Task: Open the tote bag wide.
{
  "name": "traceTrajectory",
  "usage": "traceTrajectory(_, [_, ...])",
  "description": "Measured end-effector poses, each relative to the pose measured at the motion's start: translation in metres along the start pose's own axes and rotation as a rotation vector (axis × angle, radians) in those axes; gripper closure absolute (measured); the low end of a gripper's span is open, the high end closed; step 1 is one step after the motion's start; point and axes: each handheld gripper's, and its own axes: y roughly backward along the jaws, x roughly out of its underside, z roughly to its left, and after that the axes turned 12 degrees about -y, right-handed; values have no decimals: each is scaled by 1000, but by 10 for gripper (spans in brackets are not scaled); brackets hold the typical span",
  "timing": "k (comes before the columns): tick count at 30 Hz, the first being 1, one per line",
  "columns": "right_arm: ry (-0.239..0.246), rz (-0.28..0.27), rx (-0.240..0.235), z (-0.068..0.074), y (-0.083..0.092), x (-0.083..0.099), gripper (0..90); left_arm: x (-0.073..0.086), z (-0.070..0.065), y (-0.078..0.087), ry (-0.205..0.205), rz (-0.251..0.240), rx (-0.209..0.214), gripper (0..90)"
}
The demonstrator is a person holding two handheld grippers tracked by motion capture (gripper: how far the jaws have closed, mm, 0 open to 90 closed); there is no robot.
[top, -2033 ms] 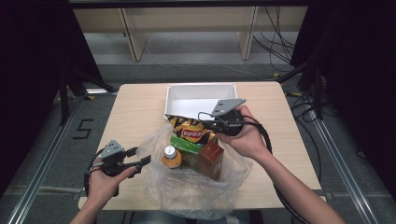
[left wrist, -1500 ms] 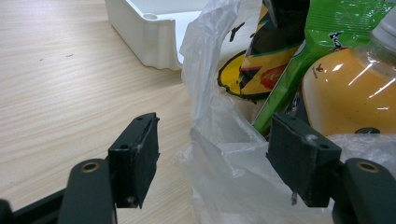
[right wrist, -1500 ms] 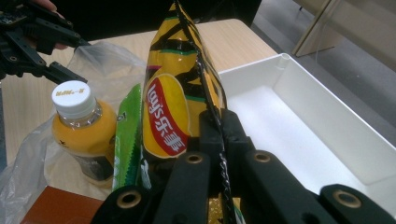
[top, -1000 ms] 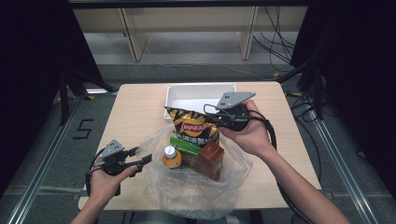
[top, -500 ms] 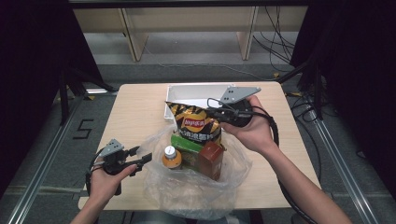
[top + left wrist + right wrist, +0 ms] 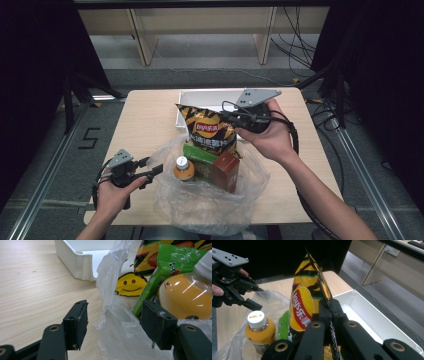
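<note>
Right gripper view: we see right gripper (image 6: pixel 329 312) clamped on chip bag (image 6: pixel 308 300), yellow, black stripes, red logo; left gripper (image 6: pixel 115 322) released.

Table (image 6: pixel 145 115): carries all items.

Tray (image 6: pixel 192 97): at the far edge, about mid-width, long side along that edge.

Plastic bag (image 6: pixel 210 205): on the near half of the table, mid-width, reaching the near edge, mouth towards the tray.

In the plastic bag: bottle (image 6: pixel 184 169) upright at the left; green packet (image 6: pixel 200 160) just right of the bottle; box (image 6: pixel 227 171) at the right, touching the green packet.

Chip bag (image 6: pixel 209 131): upright above the plastic bag's far side, between the tray and the green packet.

Right gripper (image 6: pixel 235 119): right of the chip bag, at its edge.

Left gripper (image 6: pixel 152 170): near the table's near-left corner, at the plastic bag's left rim.
</note>
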Motion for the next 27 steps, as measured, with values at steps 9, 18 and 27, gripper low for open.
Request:
traceTrajectory(9, [-5,-14,-9,-2,2,-3,900,0,2,0,-6,-4,-2,382])
traceTrajectory(18, [-6,-25,-11,0,7,-10,900,-1,2,-1,-8,-7,3,389])
traceTrajectory(27, [-2,-47,-3,0,10,-14,900,0,1,-3,-13,-5,9,397])
